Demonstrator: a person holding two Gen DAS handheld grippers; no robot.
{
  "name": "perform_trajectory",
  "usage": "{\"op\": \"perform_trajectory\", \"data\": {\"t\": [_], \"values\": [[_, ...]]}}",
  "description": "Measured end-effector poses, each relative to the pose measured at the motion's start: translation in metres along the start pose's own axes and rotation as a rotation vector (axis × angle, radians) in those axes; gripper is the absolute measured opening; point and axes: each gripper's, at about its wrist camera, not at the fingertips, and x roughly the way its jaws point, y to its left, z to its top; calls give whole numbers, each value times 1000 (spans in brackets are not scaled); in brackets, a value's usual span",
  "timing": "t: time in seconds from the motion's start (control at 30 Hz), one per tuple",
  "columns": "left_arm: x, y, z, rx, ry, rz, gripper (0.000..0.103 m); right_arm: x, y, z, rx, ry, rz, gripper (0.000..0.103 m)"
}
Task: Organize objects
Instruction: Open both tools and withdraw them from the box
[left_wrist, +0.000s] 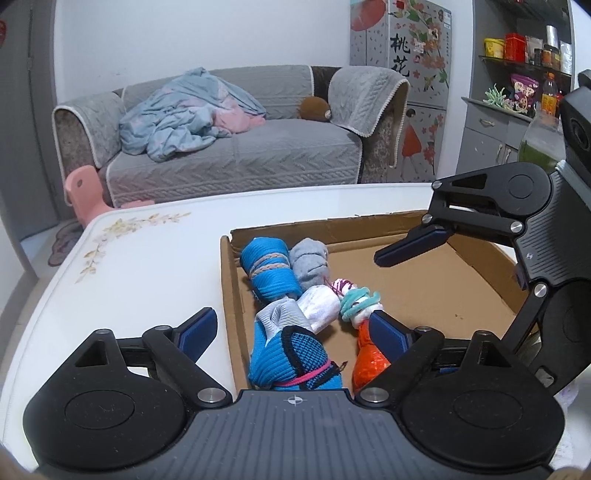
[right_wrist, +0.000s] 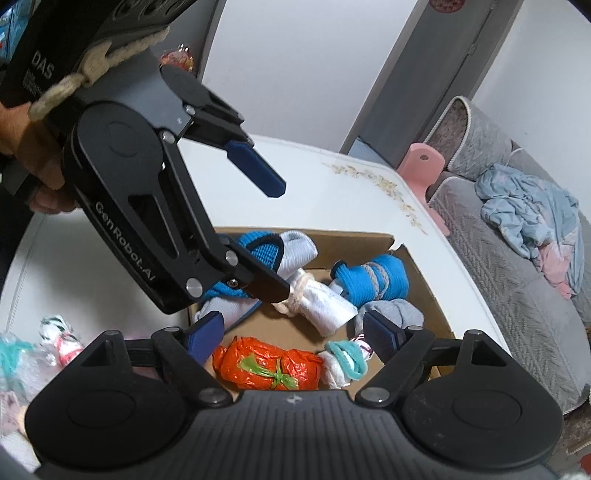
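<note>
Hovering over a shallow brown cardboard box (left_wrist: 424, 291) on the white floral-printed worktop (left_wrist: 147, 266), both grippers stand with jaws spread and nothing between the pads. The left gripper (left_wrist: 293, 328) hangs above the near left corner of the box; directly below its gap lies a blue knitted bundle with a grey cuff and pink trim (left_wrist: 291, 354), beneath the jaws and not pinched by them. Just beside its right finger (left_wrist: 388, 332) sits an orange plastic-bag bundle tied with a green strip (left_wrist: 369, 363), touching a white cloth roll bound with a teal band (left_wrist: 356, 302). Farther back, against the far left wall of the box, a blue roll wrapped with braided cord (left_wrist: 267, 267) leans on a grey rolled sock (left_wrist: 310, 264); a plain white roll (left_wrist: 319, 302) lies between these and the near bundles. The right gripper (right_wrist: 293, 334) points down at the orange bundle and the teal-banded roll, which lie below its released jaws. Outside the box, at the left edge of the right wrist view, more small tied bundles (right_wrist: 59, 339) rest on the worktop.
</note>
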Motion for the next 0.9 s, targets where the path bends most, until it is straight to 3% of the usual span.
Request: {"op": "perform_trajectory", "data": {"t": [0.17,0.4,0.73,0.9], "values": [[-14,-5,3,-17,-10,5,95,-19,1,1,41,-32,-29,87],[-45,2,-4,-124,-32,24,100,-63,7,-16,240,-106,-127,102],[-95,3,-73,-251,-15,60,101,-140,35,-98,547,-182,-308,102],[-118,-24,-109,-243,-8,2,101,-153,55,-139,640,-171,-405,102]]}}
